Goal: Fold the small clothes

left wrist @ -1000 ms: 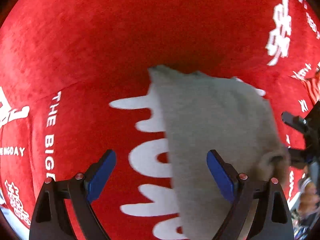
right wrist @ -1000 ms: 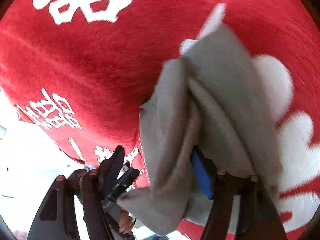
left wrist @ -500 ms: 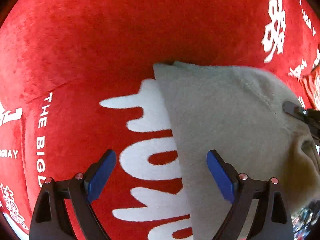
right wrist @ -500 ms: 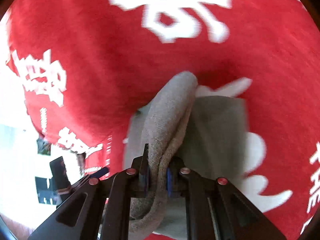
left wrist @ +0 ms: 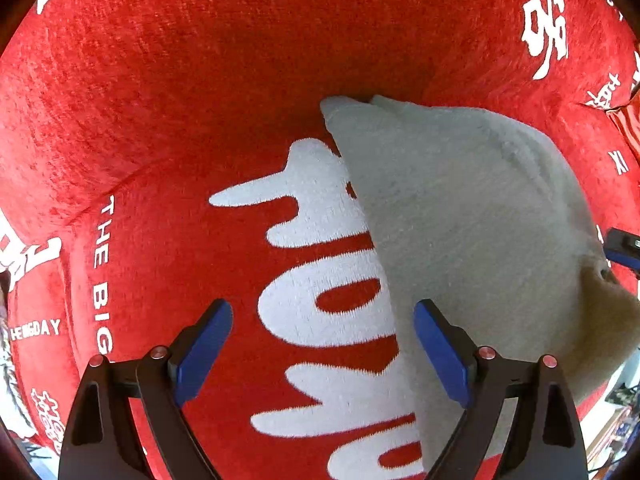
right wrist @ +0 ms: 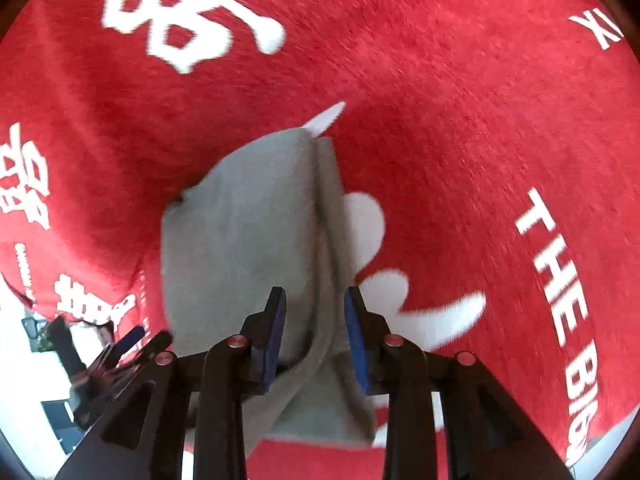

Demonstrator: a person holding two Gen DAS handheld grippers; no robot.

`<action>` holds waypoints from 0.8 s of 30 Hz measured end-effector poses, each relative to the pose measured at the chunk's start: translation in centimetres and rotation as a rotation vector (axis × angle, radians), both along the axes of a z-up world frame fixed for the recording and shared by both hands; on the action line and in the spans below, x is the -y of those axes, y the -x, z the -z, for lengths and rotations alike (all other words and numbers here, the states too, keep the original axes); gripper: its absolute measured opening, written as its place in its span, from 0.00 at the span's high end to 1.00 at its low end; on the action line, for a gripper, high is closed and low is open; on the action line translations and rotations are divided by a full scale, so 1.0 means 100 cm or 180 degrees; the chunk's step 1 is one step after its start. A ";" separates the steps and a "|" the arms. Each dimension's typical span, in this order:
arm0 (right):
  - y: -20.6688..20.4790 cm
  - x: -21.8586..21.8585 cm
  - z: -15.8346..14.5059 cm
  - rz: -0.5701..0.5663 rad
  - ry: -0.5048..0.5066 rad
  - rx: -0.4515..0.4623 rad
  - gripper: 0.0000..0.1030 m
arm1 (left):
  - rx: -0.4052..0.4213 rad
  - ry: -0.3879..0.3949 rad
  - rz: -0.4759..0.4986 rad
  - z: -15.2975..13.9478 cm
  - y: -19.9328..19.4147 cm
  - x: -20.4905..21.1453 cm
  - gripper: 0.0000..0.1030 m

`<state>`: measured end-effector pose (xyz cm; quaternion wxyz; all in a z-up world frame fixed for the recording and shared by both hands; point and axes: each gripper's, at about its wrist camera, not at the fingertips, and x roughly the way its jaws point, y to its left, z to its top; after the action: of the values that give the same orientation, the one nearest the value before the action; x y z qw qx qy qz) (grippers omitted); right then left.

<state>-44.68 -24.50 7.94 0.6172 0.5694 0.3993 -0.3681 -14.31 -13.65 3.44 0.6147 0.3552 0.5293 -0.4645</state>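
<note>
On red cloth [left wrist: 200, 120], grey garment [left wrist: 460, 220]; L tool [left wrist: 320, 352] released, R tool [right wrist: 314, 328] just opening, garment between.

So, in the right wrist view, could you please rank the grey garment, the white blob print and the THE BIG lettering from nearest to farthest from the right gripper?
1. Grey garment, between the right gripper's parted jaws.
2. White blob print, just right of the gripper.
3. THE BIG lettering, far right.

Your left hand-held gripper [left wrist: 322, 354] points steeply down, jaws wide apart. Your right hand-held gripper [right wrist: 316, 320] jaws have just been opening, pads clear.
</note>
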 end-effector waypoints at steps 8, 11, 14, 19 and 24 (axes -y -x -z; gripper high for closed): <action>-0.040 -0.042 -0.058 -0.0496 0.0306 0.0351 0.48 | -0.0308 -0.0038 0.0196 -0.010 0.024 -0.011 0.10; -0.072 -0.051 -0.042 -0.1079 0.0237 -0.0073 0.60 | -0.0302 -0.0098 0.0304 -0.004 0.042 -0.012 0.10; -0.076 -0.055 -0.021 -0.1166 0.0174 -0.0366 0.93 | -0.0226 -0.0098 0.0348 0.001 0.047 -0.016 0.10; -0.014 -0.063 0.004 -0.0556 -0.0071 -0.0366 0.93 | -0.0157 -0.0091 0.0471 0.013 0.051 -0.028 0.10; 0.037 -0.078 0.028 0.0067 -0.0421 -0.0053 0.95 | -0.0057 -0.0155 0.0611 0.021 0.058 -0.039 0.10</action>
<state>-48.33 -16.68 5.10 0.5709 0.6100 0.4219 -0.3521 -20.15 -9.73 1.36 0.5539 0.4149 0.5095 -0.5114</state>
